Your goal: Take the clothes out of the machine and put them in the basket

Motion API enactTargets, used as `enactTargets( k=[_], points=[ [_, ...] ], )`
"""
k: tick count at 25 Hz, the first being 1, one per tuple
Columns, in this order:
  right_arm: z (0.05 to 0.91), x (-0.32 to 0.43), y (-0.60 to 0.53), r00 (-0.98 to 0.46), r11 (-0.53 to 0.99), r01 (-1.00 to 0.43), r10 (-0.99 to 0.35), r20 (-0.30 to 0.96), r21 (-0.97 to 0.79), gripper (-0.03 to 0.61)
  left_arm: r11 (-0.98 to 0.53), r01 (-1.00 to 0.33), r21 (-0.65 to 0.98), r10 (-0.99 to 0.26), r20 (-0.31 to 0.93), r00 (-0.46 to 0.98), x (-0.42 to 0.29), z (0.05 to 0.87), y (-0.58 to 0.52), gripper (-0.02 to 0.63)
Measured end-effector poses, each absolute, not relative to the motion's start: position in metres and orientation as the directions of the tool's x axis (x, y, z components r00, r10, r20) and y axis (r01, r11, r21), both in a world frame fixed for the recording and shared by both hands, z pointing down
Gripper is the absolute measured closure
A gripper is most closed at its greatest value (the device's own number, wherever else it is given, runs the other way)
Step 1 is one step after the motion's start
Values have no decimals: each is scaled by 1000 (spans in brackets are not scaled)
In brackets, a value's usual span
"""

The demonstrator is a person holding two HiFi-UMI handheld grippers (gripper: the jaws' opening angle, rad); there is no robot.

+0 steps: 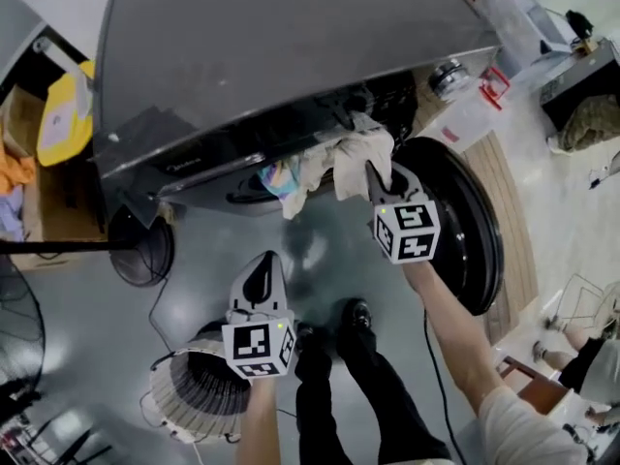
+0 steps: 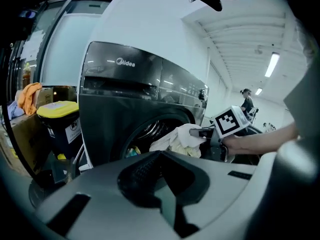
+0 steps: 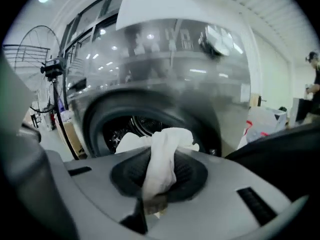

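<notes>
Right gripper (image 1: pixel 373 178) is clamped on a white cloth (image 3: pixel 162 156) – the bunch hangs out of the washing machine (image 1: pixel 291 56) drum mouth, around 12 o'clock in the head view, with a colourful garment (image 1: pixel 274 177) just beside it at 9. Round door (image 1: pixel 470 235) swung open at 3 o'clock. Left gripper (image 1: pixel 260 277) is pinched closed on nothing, over the floor – white laundry basket (image 1: pixel 172 395) sits at 7 o'clock

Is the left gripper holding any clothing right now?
No, the left gripper has nothing between its jaws; the white cloth is pinched in the right gripper.
</notes>
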State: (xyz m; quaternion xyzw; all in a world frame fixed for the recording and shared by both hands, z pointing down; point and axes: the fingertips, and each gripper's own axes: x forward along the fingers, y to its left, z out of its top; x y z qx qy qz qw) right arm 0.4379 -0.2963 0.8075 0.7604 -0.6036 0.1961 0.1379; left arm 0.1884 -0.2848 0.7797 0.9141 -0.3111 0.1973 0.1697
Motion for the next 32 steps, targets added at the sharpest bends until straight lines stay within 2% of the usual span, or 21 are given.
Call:
enactTargets(
  k=[6,15,25,32],
  points=[
    [726,415,-262,179,-205,-979,-869,461,-6,509,-740,-644,193,-517,448,729,191,706,-285,597],
    [582,414,-233,180,-186,-982,-909,376,21,510,-746,-647,157,-558,381,737,200,588,-297,597],
    [390,393,-216,93,-76,-993,-974,205,89,510,-728,-675,121,-623,296,724,189,452,-287,597],
    [291,372,-203,24,-11,-993,-994,103,117,511,-704,-702,110,-671,223,707,173,373,-286,597]
  ],
)
